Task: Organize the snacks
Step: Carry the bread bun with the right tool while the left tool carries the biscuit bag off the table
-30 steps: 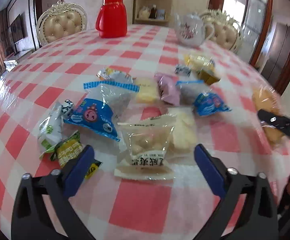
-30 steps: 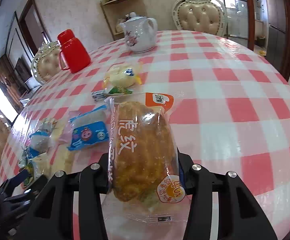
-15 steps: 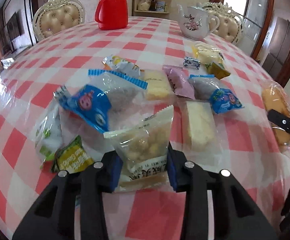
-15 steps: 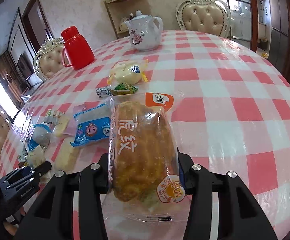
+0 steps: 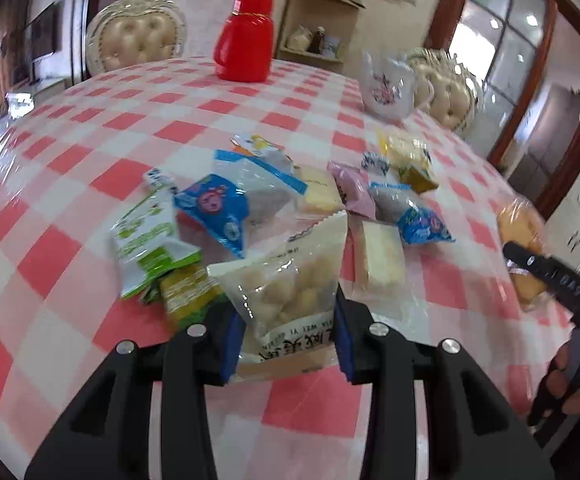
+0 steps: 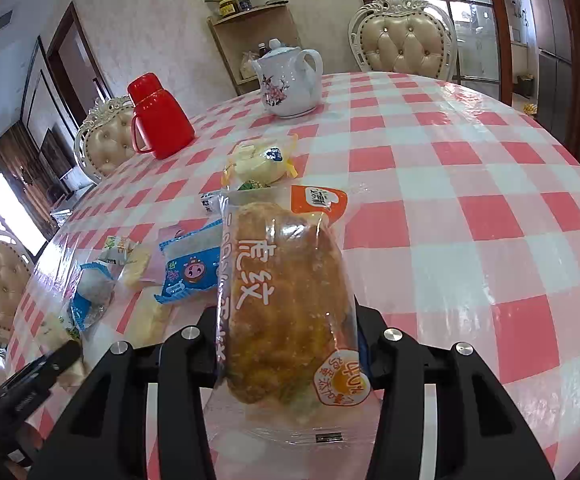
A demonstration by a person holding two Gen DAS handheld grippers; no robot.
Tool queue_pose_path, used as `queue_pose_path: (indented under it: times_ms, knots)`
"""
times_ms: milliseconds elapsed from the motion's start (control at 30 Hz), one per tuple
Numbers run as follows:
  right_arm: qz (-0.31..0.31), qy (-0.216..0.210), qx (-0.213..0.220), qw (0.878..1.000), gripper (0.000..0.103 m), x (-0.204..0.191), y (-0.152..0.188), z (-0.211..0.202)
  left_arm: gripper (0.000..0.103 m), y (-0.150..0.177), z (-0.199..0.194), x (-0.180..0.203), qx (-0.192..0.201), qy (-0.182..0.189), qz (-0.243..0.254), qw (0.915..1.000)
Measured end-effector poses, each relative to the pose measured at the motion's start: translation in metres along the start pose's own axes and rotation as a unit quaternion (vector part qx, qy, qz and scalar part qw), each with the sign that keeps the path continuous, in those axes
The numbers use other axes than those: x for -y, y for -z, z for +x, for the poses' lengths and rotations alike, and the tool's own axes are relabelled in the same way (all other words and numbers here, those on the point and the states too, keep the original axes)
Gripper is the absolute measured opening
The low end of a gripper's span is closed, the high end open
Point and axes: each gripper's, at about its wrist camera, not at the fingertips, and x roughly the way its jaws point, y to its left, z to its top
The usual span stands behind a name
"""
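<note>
Left gripper [image 5: 286, 340]: jaws closed on one clear packet of round puffs [image 5: 290, 288], at six o'clock of the snack pile. Right gripper [image 6: 286, 344]: jaws clamped on one glossy bread packet [image 6: 286, 300]. Two blue crinkled packets [image 5: 218, 208] lie on the checked tabletop [image 5: 90, 128]. One red flask [image 5: 246, 36] at twelve o'clock.

The left hand-held gripper [image 5: 286, 334] has its two blue-padded fingers [image 5: 232, 340] drawn in, pressing a packet from either side. The right hand-held gripper [image 6: 290, 344] is likewise drawn in, both fingers [image 6: 206, 340] squeezing the sides of a wrapped item. In the left wrist view the right hand-held gripper reaches in from the right edge, with the person's right hand [image 5: 574, 384] curled round its handle below.
</note>
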Motion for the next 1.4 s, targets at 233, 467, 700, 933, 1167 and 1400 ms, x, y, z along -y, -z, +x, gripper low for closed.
queue_pose_path:
  times_ms: [233, 467, 700, 933, 1167, 1400]
  knots:
    - [0.003, -0.020, -0.007, 1.000, 0.046, -0.005, 0.017, -0.007, 0.039, 0.005, -0.022, -0.015, 0.031, -0.018, -0.029, 0.9990]
    - [-0.009, -0.059, -0.006, 0.998, 0.046, -0.028, 0.039, -0.019, 0.039, 0.021, -0.039, -0.015, 0.048, -0.038, -0.024, 0.9978]
    - [-0.044, -0.094, -0.012, 0.994, 0.046, -0.066, 0.062, -0.030, 0.039, 0.034, -0.054, -0.027, 0.063, -0.050, -0.041, 0.9959]
    - [-0.060, -0.135, -0.025, 0.989, 0.046, -0.099, 0.085, -0.042, 0.039, 0.044, -0.073, -0.039, 0.081, -0.053, -0.066, 0.9931]
    - [-0.079, -0.162, -0.040, 0.983, 0.046, -0.126, 0.111, -0.051, 0.039, 0.065, -0.100, -0.055, 0.091, -0.058, -0.088, 0.9902]
    - [-0.093, -0.187, -0.048, 0.977, 0.046, -0.147, 0.135, -0.063, 0.039, 0.087, -0.131, -0.059, 0.084, -0.085, -0.066, 0.9907]
